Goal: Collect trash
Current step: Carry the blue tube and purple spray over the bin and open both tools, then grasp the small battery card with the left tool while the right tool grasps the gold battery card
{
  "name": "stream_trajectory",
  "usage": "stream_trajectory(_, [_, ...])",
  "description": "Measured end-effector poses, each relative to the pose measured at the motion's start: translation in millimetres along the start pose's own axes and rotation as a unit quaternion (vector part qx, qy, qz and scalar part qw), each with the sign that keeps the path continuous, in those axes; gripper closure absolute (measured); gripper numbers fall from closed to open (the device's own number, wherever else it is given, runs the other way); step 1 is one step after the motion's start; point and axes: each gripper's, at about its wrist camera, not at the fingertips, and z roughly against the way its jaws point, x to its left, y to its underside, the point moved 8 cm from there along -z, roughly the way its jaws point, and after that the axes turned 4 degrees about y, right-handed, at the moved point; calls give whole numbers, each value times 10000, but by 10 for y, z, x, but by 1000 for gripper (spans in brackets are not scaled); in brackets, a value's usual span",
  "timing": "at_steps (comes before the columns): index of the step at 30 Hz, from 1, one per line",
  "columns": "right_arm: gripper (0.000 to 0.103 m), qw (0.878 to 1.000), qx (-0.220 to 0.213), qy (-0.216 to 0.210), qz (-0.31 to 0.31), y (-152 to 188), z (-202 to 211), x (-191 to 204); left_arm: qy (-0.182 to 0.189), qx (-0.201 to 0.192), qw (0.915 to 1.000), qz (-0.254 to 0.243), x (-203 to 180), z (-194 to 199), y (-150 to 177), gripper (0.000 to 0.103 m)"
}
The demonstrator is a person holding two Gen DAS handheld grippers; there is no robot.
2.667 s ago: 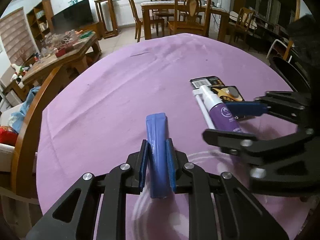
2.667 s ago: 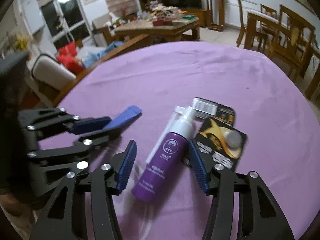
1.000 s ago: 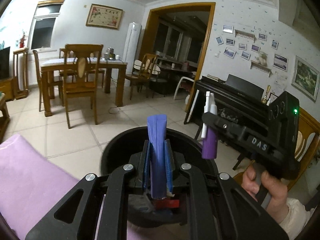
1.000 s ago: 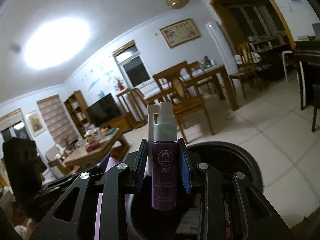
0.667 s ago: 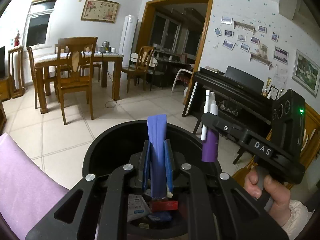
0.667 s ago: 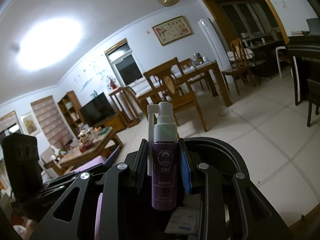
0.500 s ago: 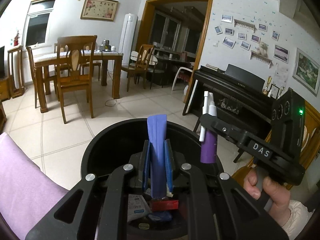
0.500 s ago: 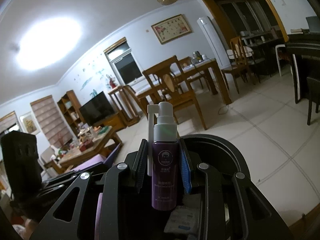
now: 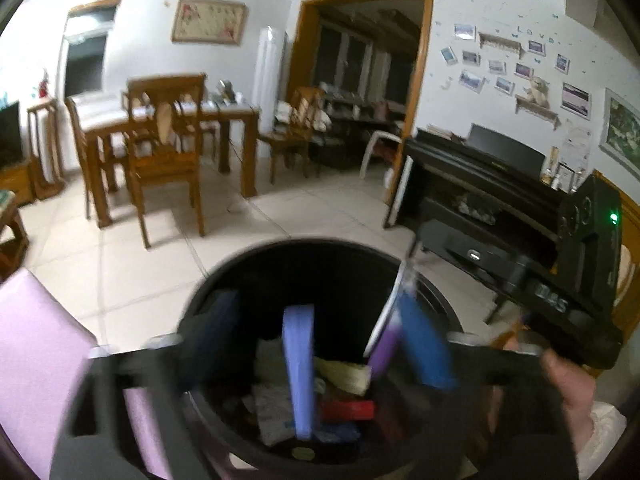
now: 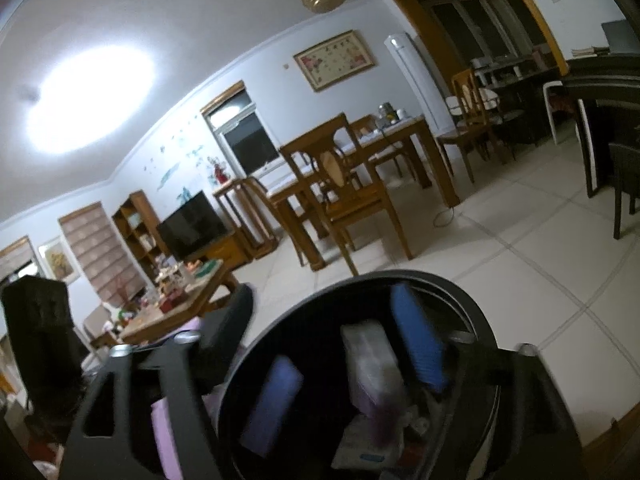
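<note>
Both grippers (image 9: 316, 344) (image 10: 320, 344) spread wide over black bin (image 9: 304, 256); blue strip (image 9: 298, 364), purple bottle (image 10: 374, 376) loose inside

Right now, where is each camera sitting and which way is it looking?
Left wrist: sits on the left gripper, looks down into the black trash bin; open blue pads, the right gripper and the person's hand show, and the blue strip is loose between the pads.
Right wrist: sits on the right gripper, looks into the same trash bin toward the dining table; its open pads show, with the purple spray bottle loose between them.
Shared: bin, strip, bottle, dining table.
</note>
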Motion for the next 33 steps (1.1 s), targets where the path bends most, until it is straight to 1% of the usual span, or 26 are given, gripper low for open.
stream_trajectory(4, [21,10000,-5,59,1,71,28,5,-75,-39,9999,-135,-22,83,-44,10])
stream_trajectory(5, [20,10000,6,59,-16,92,43,13,-80,-49,9998,-166,-31,110,-46,8])
stream_trajectory(9, [19,9999,78,79,-8,180,57,64,-226,-71,9991,-358,-33,211,-55,7])
stream_trajectory(14, [17,9997,225,80,45,259,48,240,-362,-90,9985,-403,59,396,-33,6])
stream_trajectory(17, [17,9992,382,17,106,384,23,396,-508,-13,9978,-415,163,507,9,6])
stream_trajectory(19, [17,9985,507,-36,195,454,5,531,-663,171,9967,-442,297,588,98,6])
stream_trajectory(21, [17,9972,662,-111,330,549,-22,723,-984,446,9931,-456,528,686,237,6])
stream_trajectory(23, [17,9954,820,-187,458,651,-59,907,-1272,606,9895,-320,808,817,369,6])
stream_trajectory(25, [17,9921,1037,-301,639,785,-114,1155,-1469,734,9864,-20,1105,958,474,6])
stream_trajectory(26, [17,9903,1135,-349,725,846,-138,1277,-1602,805,9835,246,1327,1075,554,6])
stream_trajectory(27, [17,9872,1280,-437,851,948,-174,1445,-1695,835,9811,411,1468,1155,607,6])
stream_trajectory(29, [17,9804,1540,-618,1062,1128,-213,1718,-1935,949,9735,766,1798,1343,749,6])
stream_trajectory(30, [17,9768,1655,-709,1156,1194,-218,1832,-2079,1052,9676,971,2002,1456,852,6])
stream_trajectory(31, [17,9691,1869,-875,1351,1354,-231,2054,-2169,1149,9630,1112,2141,1527,932,6])
stream_trajectory(32, [17,9639,1994,-967,1475,1416,-246,2187,-2270,1318,9563,1288,2326,1610,1056,6])
stream_trajectory(33, [17,9573,2134,-1069,1631,1535,-249,2341,-2332,1405,9522,1384,2418,1659,1117,6])
